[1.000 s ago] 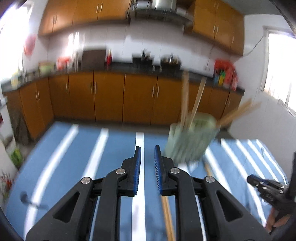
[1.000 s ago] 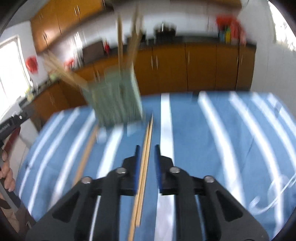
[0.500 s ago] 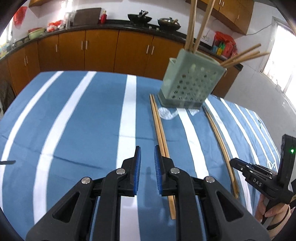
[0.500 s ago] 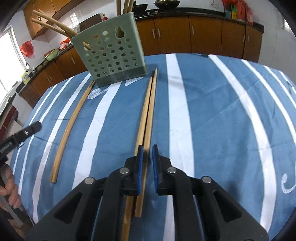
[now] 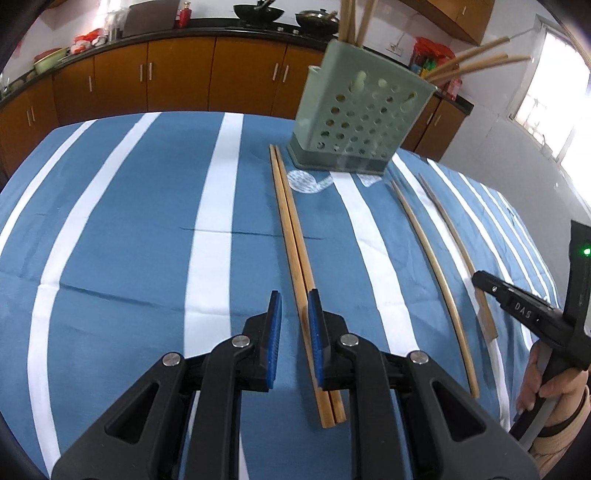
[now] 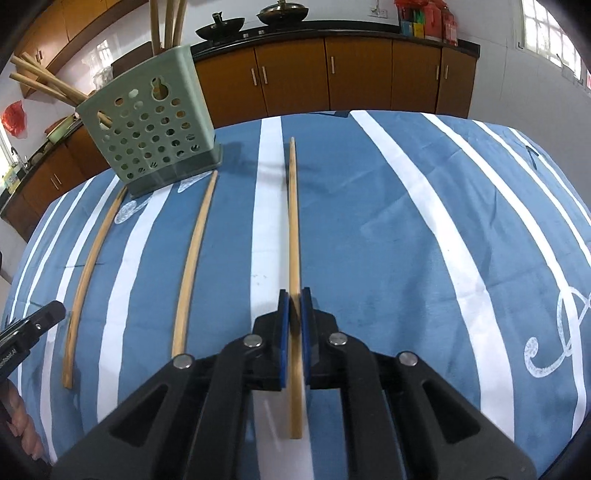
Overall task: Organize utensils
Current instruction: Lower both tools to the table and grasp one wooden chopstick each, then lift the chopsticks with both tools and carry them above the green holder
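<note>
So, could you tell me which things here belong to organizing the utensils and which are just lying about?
Job: loose chopsticks; green holder; chopstick gripped by the right hand-held gripper; open left hand-held gripper.
Lying about: pans; red packets; red bag.

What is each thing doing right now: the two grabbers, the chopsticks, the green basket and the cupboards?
Left gripper: open, empty.
Right gripper: shut on single chopstick.
Chopstick pair: lying flat, side by side.
Green utensil holder: upright, holding stored chopsticks.
Cabinet doors: closed.
</note>
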`<action>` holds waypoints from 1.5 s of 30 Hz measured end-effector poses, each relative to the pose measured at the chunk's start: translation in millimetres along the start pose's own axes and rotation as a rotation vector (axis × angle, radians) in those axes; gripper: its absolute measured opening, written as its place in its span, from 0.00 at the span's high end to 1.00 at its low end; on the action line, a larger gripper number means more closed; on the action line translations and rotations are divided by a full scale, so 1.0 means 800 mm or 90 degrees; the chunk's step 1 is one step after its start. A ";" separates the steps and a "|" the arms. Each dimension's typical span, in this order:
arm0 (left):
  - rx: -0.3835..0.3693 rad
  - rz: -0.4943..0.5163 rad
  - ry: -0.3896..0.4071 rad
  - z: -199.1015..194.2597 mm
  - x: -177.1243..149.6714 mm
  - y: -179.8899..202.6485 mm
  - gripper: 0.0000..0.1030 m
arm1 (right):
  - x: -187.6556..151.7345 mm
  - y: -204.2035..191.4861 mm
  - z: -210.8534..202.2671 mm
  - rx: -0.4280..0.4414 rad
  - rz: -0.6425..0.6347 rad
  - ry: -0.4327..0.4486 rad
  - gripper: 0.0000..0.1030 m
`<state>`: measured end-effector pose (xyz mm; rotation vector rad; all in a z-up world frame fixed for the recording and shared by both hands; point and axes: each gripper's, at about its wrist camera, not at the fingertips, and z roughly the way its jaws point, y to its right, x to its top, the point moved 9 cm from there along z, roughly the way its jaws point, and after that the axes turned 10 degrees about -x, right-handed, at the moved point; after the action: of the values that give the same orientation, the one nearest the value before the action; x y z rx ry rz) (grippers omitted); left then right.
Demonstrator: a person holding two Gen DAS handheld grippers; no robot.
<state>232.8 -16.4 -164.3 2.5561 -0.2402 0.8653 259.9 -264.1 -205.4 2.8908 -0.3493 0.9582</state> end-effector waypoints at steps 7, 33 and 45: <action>0.022 0.023 -0.014 0.009 -0.004 0.001 0.85 | -0.002 -0.002 0.000 0.000 -0.007 0.004 0.93; 0.125 -0.018 0.027 -0.012 0.013 -0.086 0.92 | 0.009 0.029 0.009 -0.039 -0.019 0.028 0.92; 0.095 -0.040 0.033 -0.014 0.014 -0.087 0.92 | 0.009 0.028 0.009 -0.050 -0.028 0.028 0.91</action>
<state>256.1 50.4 -173.1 2.6583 -0.0818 0.9583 264.1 -288.5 -206.4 2.7909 -0.3122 0.9770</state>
